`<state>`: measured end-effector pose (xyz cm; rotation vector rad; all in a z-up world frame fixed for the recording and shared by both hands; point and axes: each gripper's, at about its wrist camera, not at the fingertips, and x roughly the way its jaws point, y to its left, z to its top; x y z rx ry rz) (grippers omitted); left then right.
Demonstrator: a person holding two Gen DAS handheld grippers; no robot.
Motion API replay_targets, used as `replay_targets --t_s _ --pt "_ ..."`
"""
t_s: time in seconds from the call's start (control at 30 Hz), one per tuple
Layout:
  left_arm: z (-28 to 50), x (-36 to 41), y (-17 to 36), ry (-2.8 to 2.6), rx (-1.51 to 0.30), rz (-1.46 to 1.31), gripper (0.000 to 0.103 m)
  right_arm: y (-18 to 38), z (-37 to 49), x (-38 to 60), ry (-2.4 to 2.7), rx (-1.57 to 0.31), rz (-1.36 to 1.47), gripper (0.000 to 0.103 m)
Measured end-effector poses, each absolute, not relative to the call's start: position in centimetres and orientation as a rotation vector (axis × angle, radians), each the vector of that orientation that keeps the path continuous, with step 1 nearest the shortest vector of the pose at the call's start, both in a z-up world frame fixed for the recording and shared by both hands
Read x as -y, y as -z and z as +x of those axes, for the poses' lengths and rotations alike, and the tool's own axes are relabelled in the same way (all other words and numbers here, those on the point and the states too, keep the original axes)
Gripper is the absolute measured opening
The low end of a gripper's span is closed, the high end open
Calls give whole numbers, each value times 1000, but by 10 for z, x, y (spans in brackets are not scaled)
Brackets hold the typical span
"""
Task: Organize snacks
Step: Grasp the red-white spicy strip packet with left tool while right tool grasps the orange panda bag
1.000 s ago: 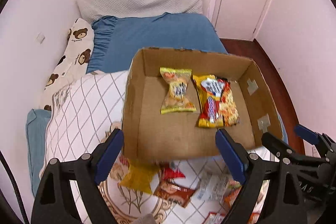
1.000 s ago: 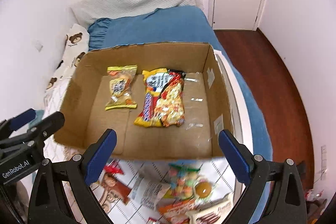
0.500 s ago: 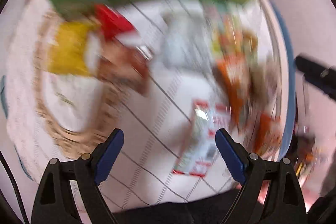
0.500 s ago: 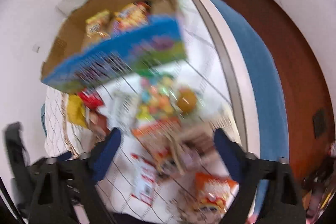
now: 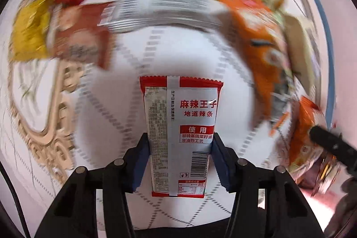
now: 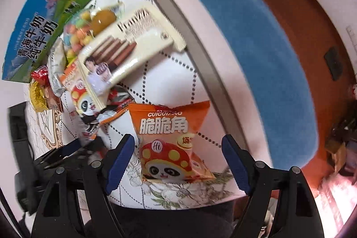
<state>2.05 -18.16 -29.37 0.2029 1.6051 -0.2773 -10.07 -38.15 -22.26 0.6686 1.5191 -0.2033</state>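
The left tool (image 5: 179, 162) is closing on a red-and-silver packet (image 5: 180, 137), long axis running straight away from it, on the quilt (image 5: 133, 59). The right tool (image 6: 178, 160) is opening astride an orange bag (image 6: 171, 139), untouched.

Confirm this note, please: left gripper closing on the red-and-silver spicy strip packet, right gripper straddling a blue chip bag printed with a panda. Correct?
One detail is wrong: the chip bag is orange, not blue, as the right wrist view shows. It lies between the right gripper pads, which do not press on it. The rest stands: the left gripper is closing on the red-and-silver spicy strip packet.
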Motion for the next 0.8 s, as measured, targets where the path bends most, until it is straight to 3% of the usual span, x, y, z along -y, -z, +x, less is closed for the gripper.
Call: replay_targets --t_s 0.07,0.1,0.17,0.37,0.5,0.6,0.73,0.8 --pt "26 160 293 214 -1618 146 51 231 -98 371 162 -1526 627 81" --pt "29 149 294 178 -1625 110 51 234 -97 365 153 -1537 601 67" --pt "33 127 296 124 -1635 30 51 239 -92 351 125 -1548 535 60" --pt "26 129 311 211 -1699 84 55 234 -85 315 45 -1550 349 59" --pt "13 144 319 239 -1720 99 65 239 -84 312 43 -1566 356 60" --pt "1 144 324 239 -1720 90 65 241 -84 314 50 -1567 377 60" --pt "-6 134 317 199 -1685 45 46 240 -86 331 69 -1544 399 55" --pt "-8 133 313 191 -1671 40 44 237 -91 339 73 -1530 408 51"
